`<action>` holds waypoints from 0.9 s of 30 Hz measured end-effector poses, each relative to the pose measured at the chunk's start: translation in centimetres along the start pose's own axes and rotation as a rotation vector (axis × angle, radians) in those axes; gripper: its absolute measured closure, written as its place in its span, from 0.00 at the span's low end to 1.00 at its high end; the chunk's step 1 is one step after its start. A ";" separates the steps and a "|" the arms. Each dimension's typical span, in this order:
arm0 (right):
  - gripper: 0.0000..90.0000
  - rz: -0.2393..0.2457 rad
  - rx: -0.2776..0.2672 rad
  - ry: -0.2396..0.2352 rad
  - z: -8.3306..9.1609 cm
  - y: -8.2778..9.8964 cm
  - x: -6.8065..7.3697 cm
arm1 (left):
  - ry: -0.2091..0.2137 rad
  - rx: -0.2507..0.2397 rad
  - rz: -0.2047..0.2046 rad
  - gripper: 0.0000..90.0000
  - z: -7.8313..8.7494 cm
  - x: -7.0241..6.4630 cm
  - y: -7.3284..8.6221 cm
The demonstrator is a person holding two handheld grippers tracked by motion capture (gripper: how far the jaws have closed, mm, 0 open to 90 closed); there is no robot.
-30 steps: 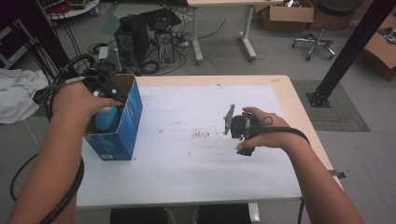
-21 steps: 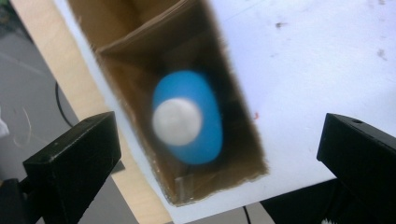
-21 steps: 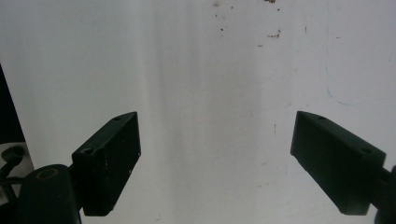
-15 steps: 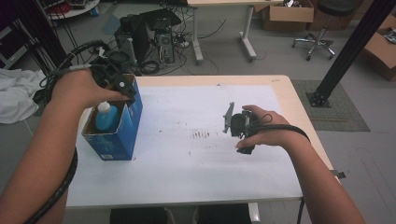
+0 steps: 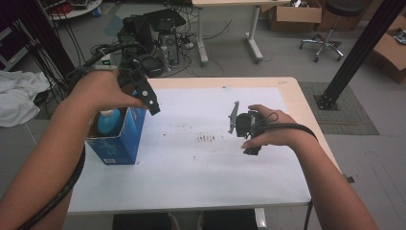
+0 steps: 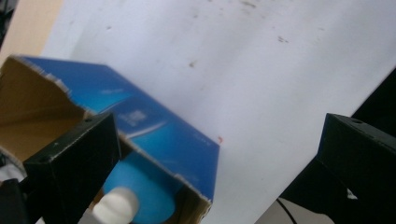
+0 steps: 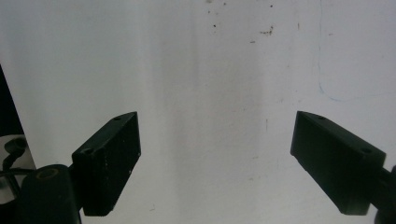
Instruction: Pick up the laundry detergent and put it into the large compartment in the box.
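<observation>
White table (image 5: pixel 191 177) — blue box (image 5: pixel 119 139) at left edge (bottle (image 5: pixel 108 122) inside).

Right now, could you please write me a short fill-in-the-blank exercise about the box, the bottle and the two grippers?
1. The bottle stands inside the open ____ box.
2. The left gripper is above the box with its jaws ____.
3. The right gripper holds ____ between its jaws.
4. The bottle's cap is ____.

Missing words: blue; open; nothing; white

white cloth (image 5: pixel 16 98) left of table; office chair (image 5: pixel 328 26) far right.
</observation>
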State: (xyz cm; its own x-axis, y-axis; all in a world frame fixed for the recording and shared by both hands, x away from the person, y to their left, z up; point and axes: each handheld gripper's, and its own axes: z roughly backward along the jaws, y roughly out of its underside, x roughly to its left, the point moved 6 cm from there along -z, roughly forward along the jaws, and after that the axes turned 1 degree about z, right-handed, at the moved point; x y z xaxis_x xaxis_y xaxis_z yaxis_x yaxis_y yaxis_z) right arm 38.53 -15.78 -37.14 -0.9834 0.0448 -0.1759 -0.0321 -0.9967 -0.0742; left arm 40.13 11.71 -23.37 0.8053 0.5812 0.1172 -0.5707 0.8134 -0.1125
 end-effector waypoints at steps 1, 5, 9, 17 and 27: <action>0.18 -0.002 0.003 -0.001 0.0 0.0 0.0 | -0.011 0.005 -0.033 0.00 -0.2 -0.3 -0.2; 0.18 -0.010 0.006 -0.004 0.1 0.1 -0.2 | 0.021 0.000 -0.130 0.00 -0.9 -1.7 -0.9; 0.18 -0.004 0.014 -0.003 0.2 0.2 -0.4 | 0.047 0.023 -0.208 0.00 -1.5 -2.4 -1.2; 0.18 -0.003 0.024 -0.002 0.9 0.1 -0.5 | 0.081 0.024 -0.318 0.00 -2.2 -2.9 -1.1; 0.18 0.001 0.025 0.004 1.4 0.2 -0.6 | 0.152 0.018 -0.462 0.00 -3.8 -4.7 -1.1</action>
State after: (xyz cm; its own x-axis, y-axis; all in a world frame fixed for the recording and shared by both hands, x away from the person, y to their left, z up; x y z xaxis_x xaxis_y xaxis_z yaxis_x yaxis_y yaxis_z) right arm 38.84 -16.07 -35.67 -0.9828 0.0436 -0.1797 -0.0353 -0.9982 -0.0493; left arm 37.57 8.03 -27.54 0.9886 0.1504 0.0052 -0.1497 0.9866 -0.0655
